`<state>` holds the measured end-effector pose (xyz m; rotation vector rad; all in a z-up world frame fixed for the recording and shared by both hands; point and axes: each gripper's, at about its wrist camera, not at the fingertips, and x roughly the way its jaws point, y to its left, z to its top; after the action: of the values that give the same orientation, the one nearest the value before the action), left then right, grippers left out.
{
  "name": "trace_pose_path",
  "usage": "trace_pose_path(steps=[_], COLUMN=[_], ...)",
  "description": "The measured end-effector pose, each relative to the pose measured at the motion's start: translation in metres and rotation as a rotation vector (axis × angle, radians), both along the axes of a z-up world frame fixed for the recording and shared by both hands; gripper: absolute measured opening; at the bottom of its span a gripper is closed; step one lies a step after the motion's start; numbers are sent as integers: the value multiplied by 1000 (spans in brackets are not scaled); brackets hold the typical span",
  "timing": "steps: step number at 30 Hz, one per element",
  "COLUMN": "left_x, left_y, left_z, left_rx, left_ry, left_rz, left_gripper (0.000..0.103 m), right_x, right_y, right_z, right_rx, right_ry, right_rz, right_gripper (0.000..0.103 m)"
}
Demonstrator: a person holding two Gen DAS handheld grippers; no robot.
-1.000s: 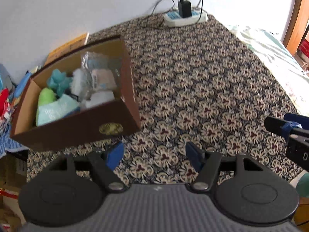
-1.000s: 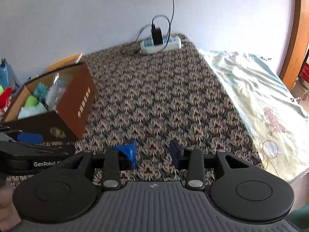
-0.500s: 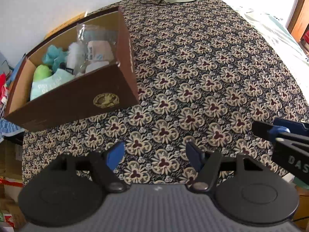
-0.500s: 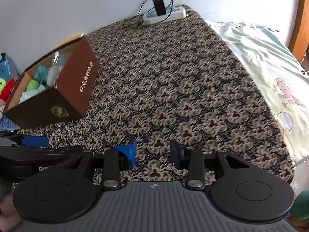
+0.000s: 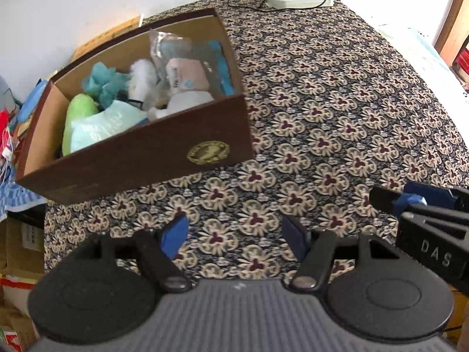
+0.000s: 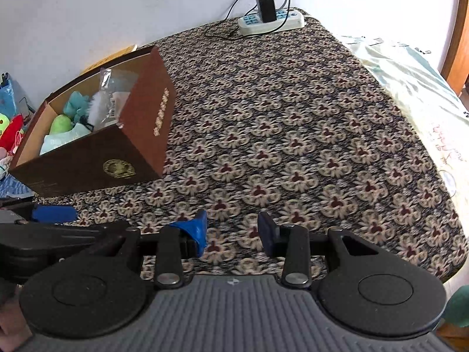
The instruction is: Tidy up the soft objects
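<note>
Reaching toward the brown cardboard box (image 5: 140, 149) looked like the step in hand, judged from how both tools were aimed. The left gripper (image 5: 234, 237) stood wide, with only the flowered cloth (image 5: 322, 111) between its blue pads (image 5: 176, 234). The right gripper (image 6: 231, 231) stood narrower but plainly apart and also held nothing; its tip showed at the right edge of the left wrist view.

The box sat at the left end of the cloth-covered worktop, near the wall, with its top open. Inside lay the soft things: a green plush (image 5: 79, 114), a teal tuft (image 5: 102, 82), a white fluffy toy (image 5: 143, 79), a pale mint packet (image 5: 105, 123) against the near wall, and a clear bag (image 5: 181, 67) with a pinkish item in it towards the right wall. They were packed touching one another, so which lay on top was hard to tell.

To do this well, the left gripper probably needed to come in over the near wall rather than against it, since that wall stood between the pads and the contents. Choosing one item at the top of the heap, likely the packet or the white toy, would spare the neighbours from being dragged along. Soft goods compress, so a fuller close than for a hard thing seemed wise. The box looked light and might slide if nudged. A power strip (image 6: 271, 22) with its cable lay well apart at the far edge.
</note>
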<state>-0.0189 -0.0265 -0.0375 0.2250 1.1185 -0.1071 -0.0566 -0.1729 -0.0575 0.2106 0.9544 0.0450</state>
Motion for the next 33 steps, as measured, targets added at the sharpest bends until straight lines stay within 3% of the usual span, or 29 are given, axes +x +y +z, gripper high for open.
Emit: trace_pose_path(steps=[13,33], left_x=[6,31], left_y=[60,155], left_z=[4,54], left_rx=[-3,30], left_ry=[-11,-190], left_rz=[10,148], left_gripper=[67,69], right_x=[6,35], right_y=[61,147], right_z=[2,54], right_rx=[-24,-80], right_ry=[-8,-114], right_rz=[21,141], right_gripper=[21,21])
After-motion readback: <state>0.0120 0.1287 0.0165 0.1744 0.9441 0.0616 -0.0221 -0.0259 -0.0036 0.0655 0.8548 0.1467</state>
